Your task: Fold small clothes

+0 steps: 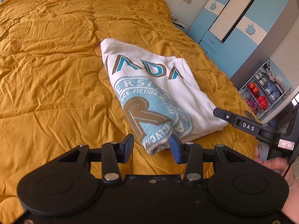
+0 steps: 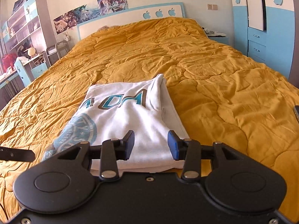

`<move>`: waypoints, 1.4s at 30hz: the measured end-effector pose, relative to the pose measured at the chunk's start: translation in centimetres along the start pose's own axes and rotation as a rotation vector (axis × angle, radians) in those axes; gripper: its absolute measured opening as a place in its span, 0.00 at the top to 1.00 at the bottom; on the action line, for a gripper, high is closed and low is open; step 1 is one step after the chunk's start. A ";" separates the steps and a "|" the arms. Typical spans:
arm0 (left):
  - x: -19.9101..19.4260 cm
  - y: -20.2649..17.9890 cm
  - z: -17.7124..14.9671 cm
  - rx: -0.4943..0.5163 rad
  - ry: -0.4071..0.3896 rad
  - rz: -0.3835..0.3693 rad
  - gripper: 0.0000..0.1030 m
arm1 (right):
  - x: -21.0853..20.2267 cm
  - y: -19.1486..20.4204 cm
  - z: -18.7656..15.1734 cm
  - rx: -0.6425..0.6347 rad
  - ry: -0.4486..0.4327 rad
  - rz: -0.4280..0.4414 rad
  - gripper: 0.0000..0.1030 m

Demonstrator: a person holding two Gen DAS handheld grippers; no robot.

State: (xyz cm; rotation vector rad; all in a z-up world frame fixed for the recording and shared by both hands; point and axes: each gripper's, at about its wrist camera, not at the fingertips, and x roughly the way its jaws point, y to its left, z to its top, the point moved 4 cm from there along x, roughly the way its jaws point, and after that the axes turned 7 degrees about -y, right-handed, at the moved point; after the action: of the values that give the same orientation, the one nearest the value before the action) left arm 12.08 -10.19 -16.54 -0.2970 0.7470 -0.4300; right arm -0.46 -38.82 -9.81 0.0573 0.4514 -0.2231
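Note:
A white T-shirt [image 1: 158, 93] with a blue and brown print lies folded into a narrow bundle on the mustard quilt [image 1: 56, 74]. My left gripper [image 1: 151, 146] stands open just short of the shirt's near left corner, nothing pressed between its blue pads. In the right wrist view the same T-shirt [image 2: 127, 115] stretches away from me, and my right gripper [image 2: 151, 144] hovers open over its near edge with cloth under the gap, not pinched. The right gripper's black finger [image 1: 224, 114] shows at the shirt's right corner in the left view, held by a hand [image 1: 274, 166].
The quilt [image 2: 224, 93] covers a wide bed with a white and blue headboard [image 2: 130, 18]. A blue wardrobe [image 2: 265, 28] stands to the right, a shoe rack [image 1: 265, 91] beside the bed, a desk and shelves [image 2: 24, 43] to the left. A dark object [image 2: 296, 112] lies at the quilt's right edge.

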 end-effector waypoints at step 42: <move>-1.4 -3.2 2.0 0.094 -0.068 0.102 0.67 | 5.4 -0.5 5.5 -0.034 -0.018 0.027 0.40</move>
State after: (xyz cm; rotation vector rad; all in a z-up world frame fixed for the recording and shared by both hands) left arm 11.71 -12.07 -13.00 -0.1841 0.6704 -0.3556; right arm 6.48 -41.00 -7.23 0.0278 0.4365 -0.1889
